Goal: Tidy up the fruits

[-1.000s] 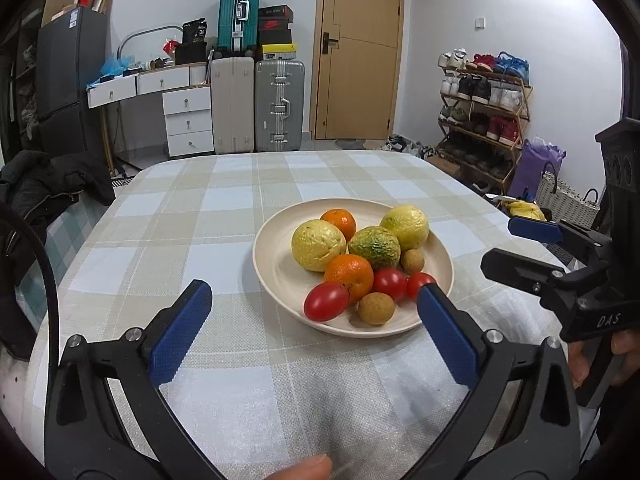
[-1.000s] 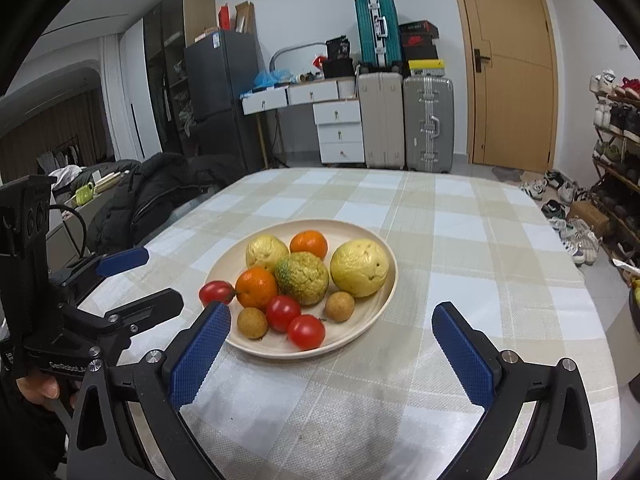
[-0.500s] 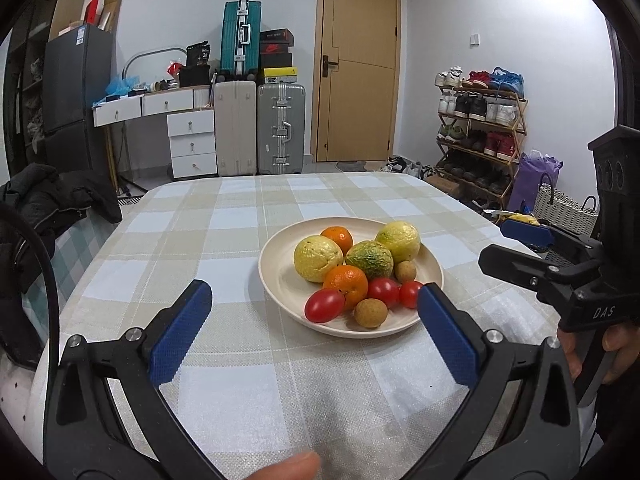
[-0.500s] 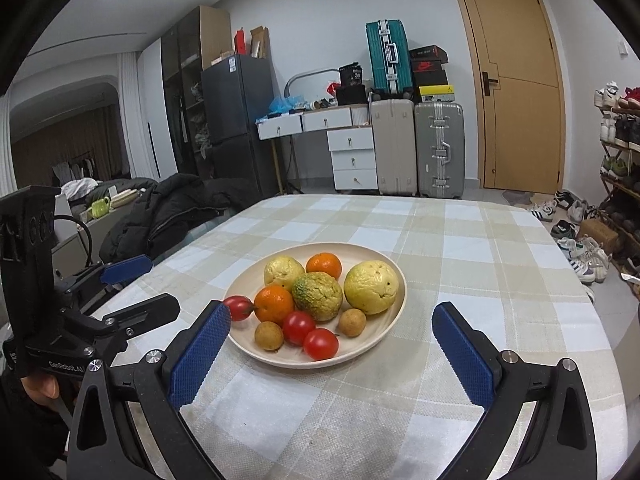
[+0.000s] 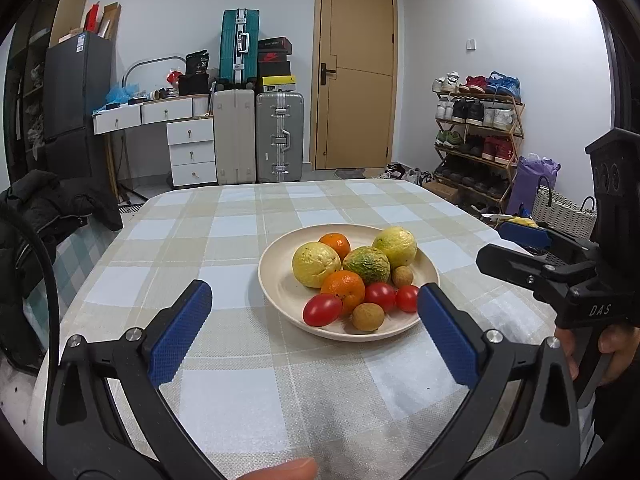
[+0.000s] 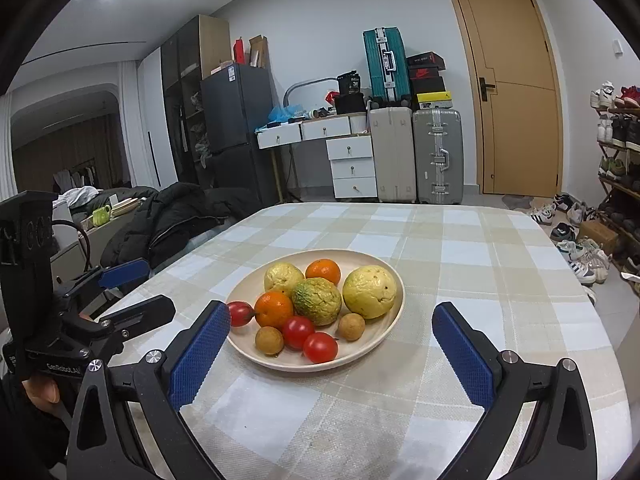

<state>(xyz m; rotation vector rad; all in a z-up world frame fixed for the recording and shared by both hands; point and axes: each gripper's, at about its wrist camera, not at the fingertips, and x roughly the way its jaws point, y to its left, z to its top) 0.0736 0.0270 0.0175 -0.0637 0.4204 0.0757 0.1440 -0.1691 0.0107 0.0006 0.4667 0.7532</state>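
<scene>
Fruit sits heaped on a cream plate (image 5: 276, 280) on the bench, just ahead of both tools and between them, with the left tool (image 5: 314, 328) and right tool (image 6: 330, 346) each spread wide, holding nothing and hovering short of the rim. Likely trouble is the crowding: the red tomatoes (image 6: 298, 332), small brown fruits (image 6: 270, 340) and oranges (image 6: 274, 309) touch one another, so a wide-spread tool reaching forward could nudge a neighbour off the plate. Round smooth skins may also slip from the pads (image 6: 198, 360), or a tomato may bruise if squeezed hard
</scene>
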